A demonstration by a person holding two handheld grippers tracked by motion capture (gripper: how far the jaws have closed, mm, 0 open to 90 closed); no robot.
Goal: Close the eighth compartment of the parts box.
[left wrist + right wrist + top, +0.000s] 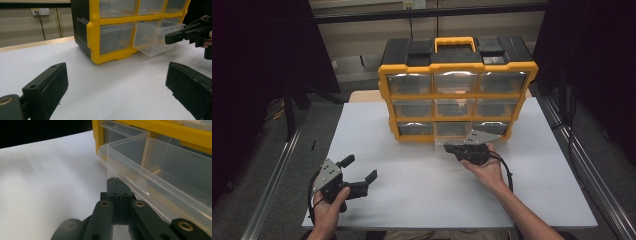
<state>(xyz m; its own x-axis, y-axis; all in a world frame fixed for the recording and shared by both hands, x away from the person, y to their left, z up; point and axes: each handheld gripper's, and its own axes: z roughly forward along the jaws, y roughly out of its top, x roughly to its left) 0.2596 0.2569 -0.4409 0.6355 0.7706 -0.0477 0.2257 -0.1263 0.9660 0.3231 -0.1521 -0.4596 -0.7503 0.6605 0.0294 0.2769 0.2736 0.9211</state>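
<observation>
A white-topped counter (412,200) carries a yellow-framed, black-topped plastic organiser cabinet (457,87) with a yellow carry handle and three rows of three clear drawers, standing upright at the far middle. Its bottom-row middle drawer, a clear plastic bin (155,37), is pulled partway out of the frame toward the person, while its neighbours sit flush. The right tongs (451,148), black with a grey three-cornered plate on top, are held in the person's right hand (484,167) just in front of the cabinet's bottom row. In the right gripper view their jaws are pressed together, and their tips lie against the front lip of the pulled-out clear drawer (140,182); whether the lip is pinched between them I cannot tell. The left tongs (362,175), held in the left hand (329,207) near the counter's front left corner, are well apart from the cabinet, jaws spread wide with nothing between them.
</observation>
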